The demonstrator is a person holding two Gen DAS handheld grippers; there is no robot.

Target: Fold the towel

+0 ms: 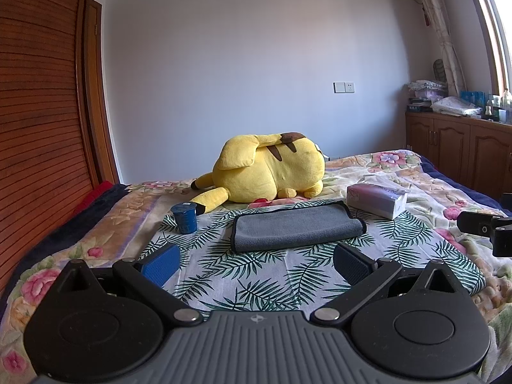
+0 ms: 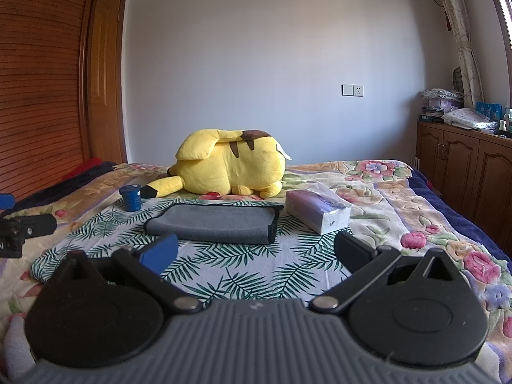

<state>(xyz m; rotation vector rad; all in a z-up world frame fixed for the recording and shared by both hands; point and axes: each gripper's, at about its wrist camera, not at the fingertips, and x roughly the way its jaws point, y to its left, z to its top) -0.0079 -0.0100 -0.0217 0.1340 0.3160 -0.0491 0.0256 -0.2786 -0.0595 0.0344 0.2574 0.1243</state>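
A grey towel point(image 1: 296, 225) with black trim lies folded on a leaf-print cloth point(image 1: 256, 275) on the bed. It also shows in the right wrist view point(image 2: 212, 224). My left gripper point(image 1: 256, 264) is open and empty, held a little short of the towel's near edge. My right gripper point(image 2: 256, 254) is open and empty, also short of the towel, toward its right end. Part of the right gripper point(image 1: 486, 227) shows at the right edge of the left wrist view, and part of the left gripper point(image 2: 22, 228) at the left edge of the right wrist view.
A yellow plush toy point(image 1: 265, 172) lies behind the towel. A blue cup point(image 1: 184, 218) stands left of the towel. A tissue box point(image 1: 377, 200) sits to its right. A wooden wardrobe point(image 1: 41, 112) stands at left and low cabinets point(image 2: 464, 166) at right.
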